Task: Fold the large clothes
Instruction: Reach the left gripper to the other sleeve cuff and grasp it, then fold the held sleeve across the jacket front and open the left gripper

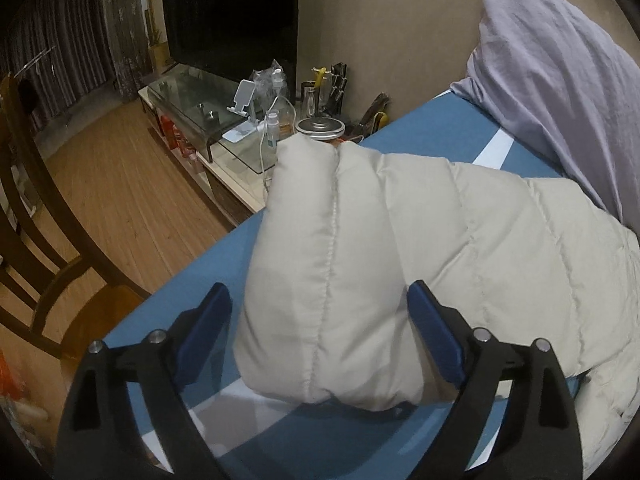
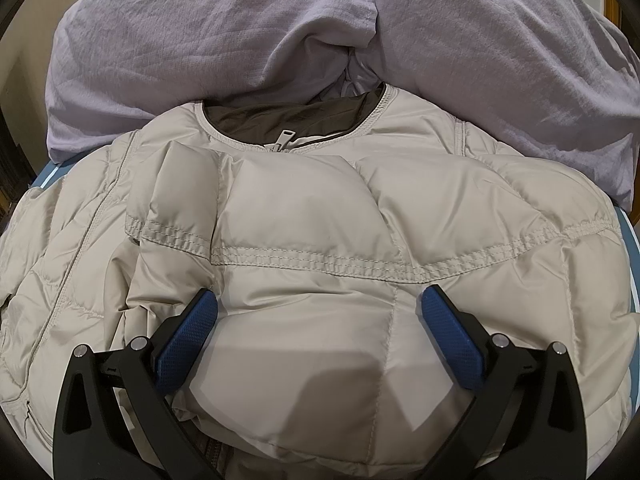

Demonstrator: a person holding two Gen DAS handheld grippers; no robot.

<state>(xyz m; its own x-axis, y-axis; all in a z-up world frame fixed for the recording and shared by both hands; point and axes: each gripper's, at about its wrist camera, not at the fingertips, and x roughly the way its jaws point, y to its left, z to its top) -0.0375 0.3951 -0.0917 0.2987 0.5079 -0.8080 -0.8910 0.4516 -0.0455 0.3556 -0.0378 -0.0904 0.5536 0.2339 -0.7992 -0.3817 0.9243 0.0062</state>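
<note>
Two pairs of tongs, ours, gape wide over the cream puffer jacket (image 2: 304, 216) on the blue bed (image 1: 192, 280): left tongs (image 1: 320, 320) straddle its sleeve, right tongs (image 2: 320, 320) its folded front; neither grips, beside the lilac duvet (image 2: 200, 40).

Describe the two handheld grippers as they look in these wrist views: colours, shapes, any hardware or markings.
Both look alike. The left gripper and right gripper each have two black plastic arms forming a wide fork with triangular cut-outs, joined by linkages with round silver pivot pins. Each finger ends in a blue pad; on the right gripper the pads show a fine knurled texture. No cables, markings, hands or sleeves are visible.
</note>
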